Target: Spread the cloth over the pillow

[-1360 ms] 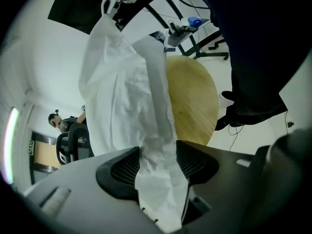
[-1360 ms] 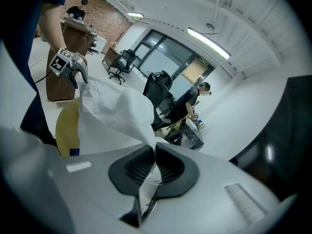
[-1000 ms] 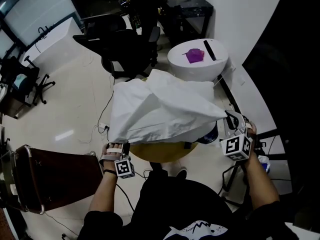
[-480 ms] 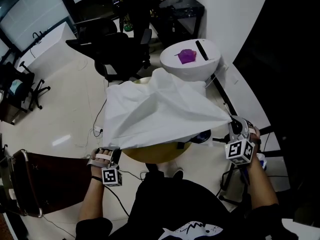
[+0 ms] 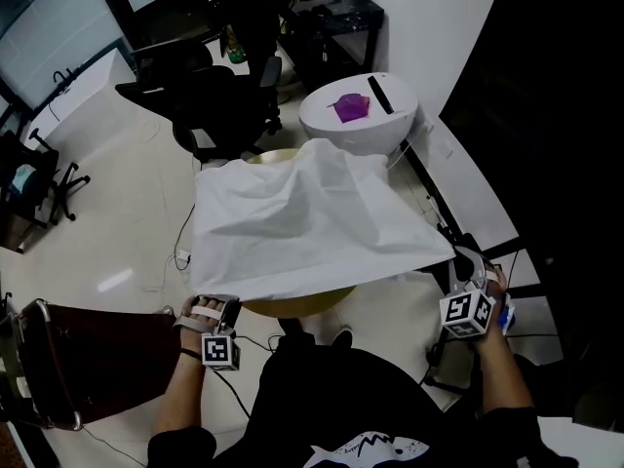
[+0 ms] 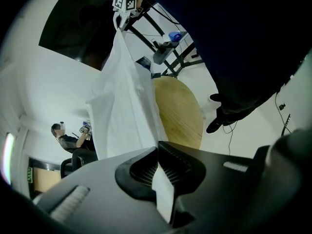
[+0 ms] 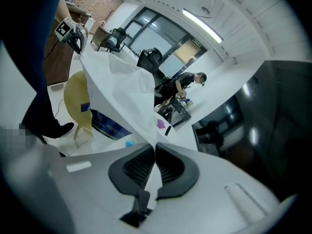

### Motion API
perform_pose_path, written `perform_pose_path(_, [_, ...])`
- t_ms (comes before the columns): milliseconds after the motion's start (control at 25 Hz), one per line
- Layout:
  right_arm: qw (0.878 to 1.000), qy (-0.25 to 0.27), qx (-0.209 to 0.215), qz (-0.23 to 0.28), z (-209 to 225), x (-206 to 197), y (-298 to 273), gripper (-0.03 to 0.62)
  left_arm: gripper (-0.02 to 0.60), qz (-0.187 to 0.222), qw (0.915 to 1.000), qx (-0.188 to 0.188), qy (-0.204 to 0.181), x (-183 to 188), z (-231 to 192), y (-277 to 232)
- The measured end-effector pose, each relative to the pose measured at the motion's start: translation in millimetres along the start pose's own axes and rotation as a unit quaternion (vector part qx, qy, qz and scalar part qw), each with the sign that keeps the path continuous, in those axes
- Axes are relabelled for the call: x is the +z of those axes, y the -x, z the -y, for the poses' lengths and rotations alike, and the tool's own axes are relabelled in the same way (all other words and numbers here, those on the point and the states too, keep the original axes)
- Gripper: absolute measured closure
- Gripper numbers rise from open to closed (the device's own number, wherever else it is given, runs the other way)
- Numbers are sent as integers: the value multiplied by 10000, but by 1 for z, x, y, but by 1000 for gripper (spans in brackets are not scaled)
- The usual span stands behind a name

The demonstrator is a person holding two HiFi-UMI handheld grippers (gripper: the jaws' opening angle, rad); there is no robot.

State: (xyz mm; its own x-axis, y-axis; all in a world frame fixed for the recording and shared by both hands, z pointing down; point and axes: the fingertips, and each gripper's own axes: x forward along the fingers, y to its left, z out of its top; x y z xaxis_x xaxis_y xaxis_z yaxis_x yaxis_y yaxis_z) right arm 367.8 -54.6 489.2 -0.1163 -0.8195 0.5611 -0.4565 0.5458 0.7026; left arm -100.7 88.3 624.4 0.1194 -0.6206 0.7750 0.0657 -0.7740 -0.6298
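Two grippers, one cloth: the left gripper (image 5: 231,306) and right gripper (image 5: 456,258) are each clamping a near corner of the white cloth (image 5: 302,222), stretching it over the round table (image 5: 292,306). Only the right gripper view is showing a blue-printed white thing (image 7: 105,123) underneath.

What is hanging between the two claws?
The white cloth: its near edge runs from the left claw to the right claw, each shut on a corner. The head view shows it.
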Motion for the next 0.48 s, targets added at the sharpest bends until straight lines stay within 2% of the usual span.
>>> perform_pose_path(320, [9963, -80, 600, -604, -73, -60, -55, 582, 575, -177, 9961, -851, 157, 1, 27, -32])
perform_pose_path(480, [9935, 24, 818, -785, -101, -76, -75, 582, 500, -373, 9915, -1226, 243, -7, 38, -43])
